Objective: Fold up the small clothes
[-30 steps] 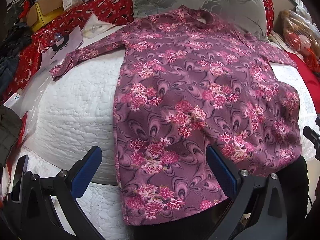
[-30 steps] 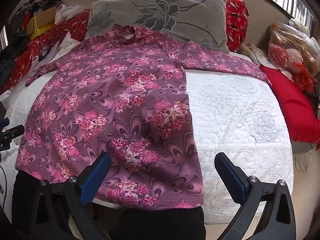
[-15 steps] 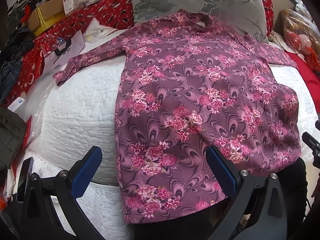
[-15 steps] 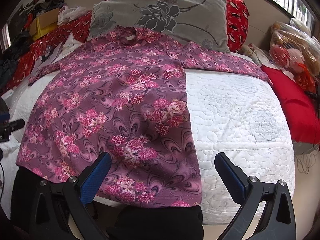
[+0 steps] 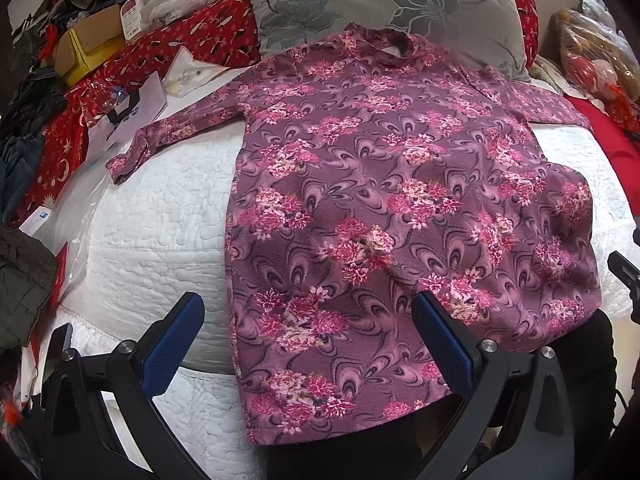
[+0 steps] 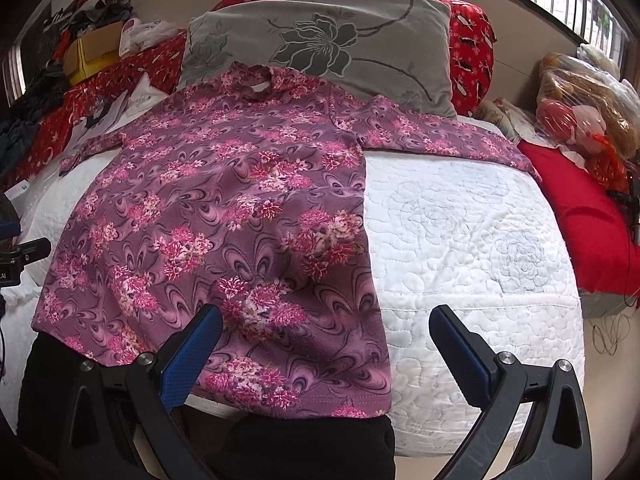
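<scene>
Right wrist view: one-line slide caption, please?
Open right gripper hovers over the hem of a floral shirt spread flat on a white quilted bed.

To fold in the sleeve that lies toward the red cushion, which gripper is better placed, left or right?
Probably the right gripper. It is open over the shirt's hem corner on that side, and the sleeve lies ahead of it. The left gripper is at the opposite edge.

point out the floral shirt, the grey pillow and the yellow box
floral shirt [image 5: 384,216], left wrist view, middle of the body panel
grey pillow [image 6: 360,36], right wrist view, on the printed flower at its centre
yellow box [image 5: 86,54], left wrist view, its front face
</scene>
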The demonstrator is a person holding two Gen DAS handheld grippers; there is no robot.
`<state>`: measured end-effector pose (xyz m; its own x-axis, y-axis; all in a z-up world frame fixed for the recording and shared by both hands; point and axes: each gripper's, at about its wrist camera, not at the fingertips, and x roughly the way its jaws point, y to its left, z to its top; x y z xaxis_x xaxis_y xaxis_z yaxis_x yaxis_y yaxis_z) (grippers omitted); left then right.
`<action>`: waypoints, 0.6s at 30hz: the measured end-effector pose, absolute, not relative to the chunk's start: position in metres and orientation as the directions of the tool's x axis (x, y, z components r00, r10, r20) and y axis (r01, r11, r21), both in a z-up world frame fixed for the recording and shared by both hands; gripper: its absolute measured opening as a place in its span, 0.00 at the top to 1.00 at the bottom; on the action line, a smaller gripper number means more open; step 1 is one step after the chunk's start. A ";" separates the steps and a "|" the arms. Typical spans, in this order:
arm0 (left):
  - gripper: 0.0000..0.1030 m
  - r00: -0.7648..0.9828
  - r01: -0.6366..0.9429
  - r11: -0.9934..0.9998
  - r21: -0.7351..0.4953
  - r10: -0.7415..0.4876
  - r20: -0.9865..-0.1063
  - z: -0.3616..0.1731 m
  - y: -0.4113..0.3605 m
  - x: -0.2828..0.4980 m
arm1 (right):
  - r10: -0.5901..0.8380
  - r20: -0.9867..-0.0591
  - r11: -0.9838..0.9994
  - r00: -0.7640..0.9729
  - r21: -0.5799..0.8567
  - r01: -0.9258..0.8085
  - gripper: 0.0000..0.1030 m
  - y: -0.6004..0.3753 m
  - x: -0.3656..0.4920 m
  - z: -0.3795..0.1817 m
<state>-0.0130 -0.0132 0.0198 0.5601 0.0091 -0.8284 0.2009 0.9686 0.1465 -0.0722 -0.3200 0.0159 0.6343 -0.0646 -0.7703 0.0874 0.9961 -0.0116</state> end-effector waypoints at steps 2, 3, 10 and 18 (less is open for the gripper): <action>0.00 0.563 0.205 0.969 0.139 -0.001 -0.826 0.021 -0.013 -0.014 | -0.066 -0.770 0.996 0.634 -0.012 0.089 0.00 -0.320 -0.073 0.016; 0.00 0.567 0.209 0.969 0.131 -0.011 -0.824 0.022 -0.013 -0.015 | -0.064 -0.770 0.996 0.635 -0.011 0.087 0.00 -0.320 -0.073 0.016; 0.00 0.579 0.234 0.967 0.105 -0.052 -0.813 0.025 -0.016 -0.024 | -0.066 -0.763 0.996 0.643 -0.009 0.091 0.00 -0.320 -0.078 0.019; 0.00 0.581 0.229 0.970 0.080 -0.071 -0.811 0.027 -0.012 -0.034 | -0.071 -0.748 0.996 0.660 -0.015 0.090 0.00 -0.315 -0.088 0.029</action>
<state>-0.0337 -0.0119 0.0271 0.5813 -0.0707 -0.8106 0.2293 0.9701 0.0798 -0.0880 -0.3151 0.0290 0.6604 -0.0709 -0.7475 0.0903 0.9958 -0.0147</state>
